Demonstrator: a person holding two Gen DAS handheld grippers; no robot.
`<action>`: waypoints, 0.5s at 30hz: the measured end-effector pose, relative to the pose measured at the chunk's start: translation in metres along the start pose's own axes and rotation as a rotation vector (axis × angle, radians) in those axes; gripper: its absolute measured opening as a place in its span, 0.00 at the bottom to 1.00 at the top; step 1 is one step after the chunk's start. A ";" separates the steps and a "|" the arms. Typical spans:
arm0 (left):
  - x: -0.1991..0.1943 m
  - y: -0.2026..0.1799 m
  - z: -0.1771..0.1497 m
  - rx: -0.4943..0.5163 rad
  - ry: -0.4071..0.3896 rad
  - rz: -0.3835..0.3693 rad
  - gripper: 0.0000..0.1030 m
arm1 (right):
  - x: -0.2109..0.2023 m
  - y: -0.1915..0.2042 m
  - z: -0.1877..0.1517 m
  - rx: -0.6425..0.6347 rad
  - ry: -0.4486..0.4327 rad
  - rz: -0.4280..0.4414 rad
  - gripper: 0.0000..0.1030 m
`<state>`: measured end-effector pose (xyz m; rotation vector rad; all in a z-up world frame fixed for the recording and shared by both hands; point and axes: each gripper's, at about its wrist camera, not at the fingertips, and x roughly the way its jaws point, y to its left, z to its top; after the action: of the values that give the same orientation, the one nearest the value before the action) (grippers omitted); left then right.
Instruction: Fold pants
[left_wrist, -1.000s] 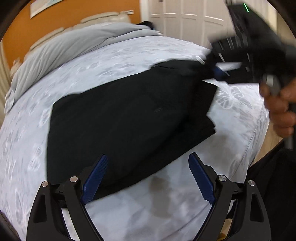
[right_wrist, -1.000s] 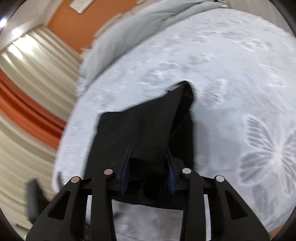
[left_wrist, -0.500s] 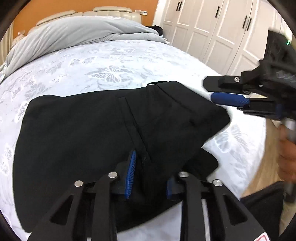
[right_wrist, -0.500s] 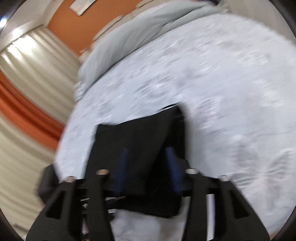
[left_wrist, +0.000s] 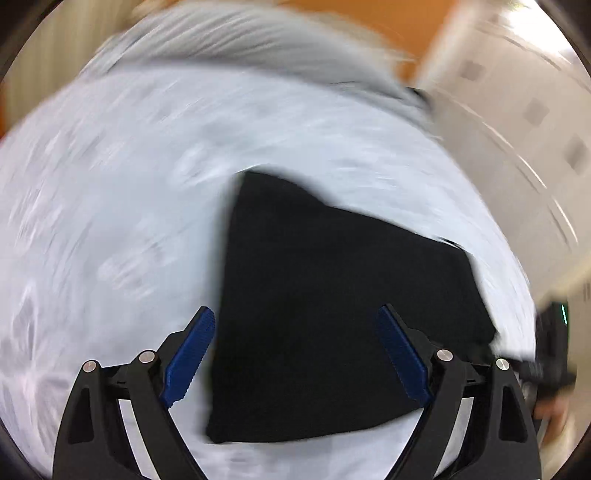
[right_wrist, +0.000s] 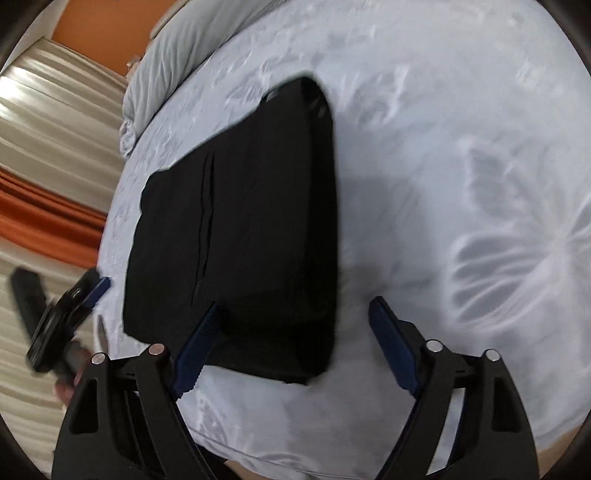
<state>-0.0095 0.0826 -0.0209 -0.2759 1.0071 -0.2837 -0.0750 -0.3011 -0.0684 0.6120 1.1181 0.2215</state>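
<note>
We found the left gripper (left_wrist: 295, 350) with its jaws spread wide and opening further; its ribbed blue pads (left_wrist: 190, 354) pressed on nothing. The folded black fabric pants (left_wrist: 332, 314) lay below and between the fingers, on the bed, apart from both pads as far as we could judge. The left wrist view was heavily smeared by motion, so seams and folds on the garment could not be read there. The lower parts of the black finger frames were cut off by the picture edge.

We found the right gripper (right_wrist: 291, 343) likewise wide, its jaws opening and empty. Its left pad (right_wrist: 195, 350) overlapped the near edge of the pants (right_wrist: 236, 229) in the picture; we could not tell whether it touched the cloth. The right pad stood over bare sheet.

The pants lay as a compact, roughly rectangular bundle on the pale blue-grey bedsheet with a white butterfly print (right_wrist: 480, 221), near the bed's front edge. One lengthwise seam or fold line showed on top.

In the right wrist view, the left gripper (right_wrist: 88, 291) appeared blurred at the left margin, with part of a hand (right_wrist: 68, 387) beneath it. A grey duvet (right_wrist: 177, 44) lay bunched at the bed's far end. Striped beige curtains (right_wrist: 55, 122) and an orange wall (right_wrist: 92, 26) stood beyond, partly cropped.
</note>
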 end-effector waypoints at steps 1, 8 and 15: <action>0.007 0.017 0.001 -0.061 0.040 0.012 0.84 | 0.001 0.001 -0.002 0.008 0.012 0.038 0.81; 0.023 0.045 -0.016 -0.143 0.135 -0.095 0.84 | 0.014 0.011 -0.001 0.043 -0.005 0.110 0.83; 0.041 0.015 -0.010 -0.080 0.136 -0.151 0.25 | 0.021 0.027 0.013 -0.005 -0.089 0.082 0.16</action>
<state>0.0039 0.0814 -0.0636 -0.4106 1.1356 -0.4041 -0.0500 -0.2737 -0.0658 0.6581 1.0073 0.2651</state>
